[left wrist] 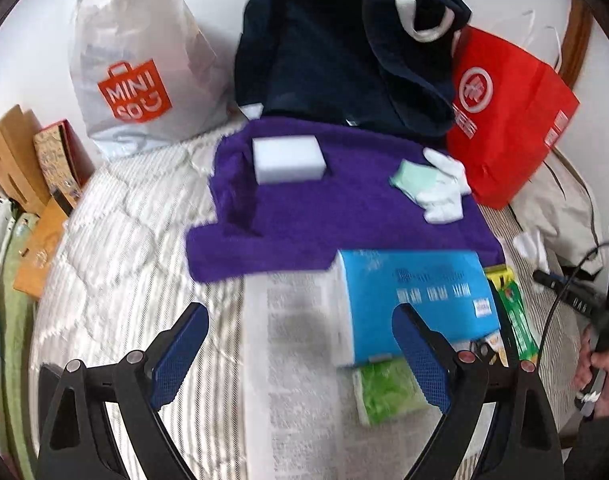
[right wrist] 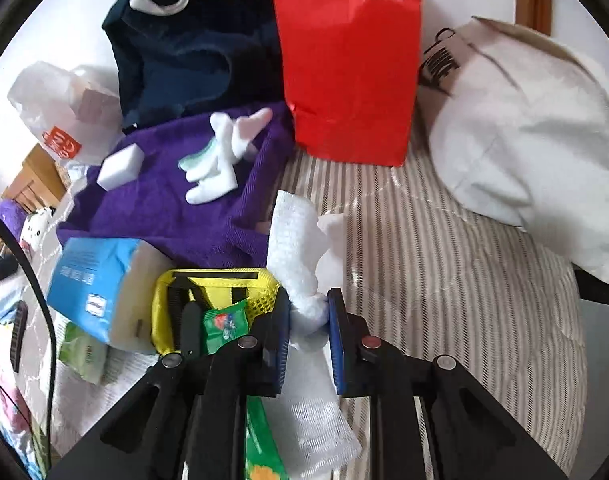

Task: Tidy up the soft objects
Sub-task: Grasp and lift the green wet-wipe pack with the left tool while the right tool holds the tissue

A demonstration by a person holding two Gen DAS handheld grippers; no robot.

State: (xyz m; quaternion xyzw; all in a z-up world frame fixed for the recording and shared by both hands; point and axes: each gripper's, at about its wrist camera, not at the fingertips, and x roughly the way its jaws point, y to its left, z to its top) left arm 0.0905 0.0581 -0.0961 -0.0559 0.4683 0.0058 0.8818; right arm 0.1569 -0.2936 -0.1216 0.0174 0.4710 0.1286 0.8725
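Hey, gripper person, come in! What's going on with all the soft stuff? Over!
Right gripper shut on white cloth. Left gripper open, empty, over blue tissue pack. Sponge and gloves on purple towel.

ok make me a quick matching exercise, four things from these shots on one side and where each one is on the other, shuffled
Things
1. white sponge block
2. white mesh cloth
3. red paper bag
4. blue tissue pack

Places
A. standing upright on the striped bedding, right of the purple towel
B. pinched in the right claw
C. lying on the purple towel
D. on the bedding ahead of the open left claw, at the towel's near edge

Pairs: 1-C, 2-B, 3-A, 4-D
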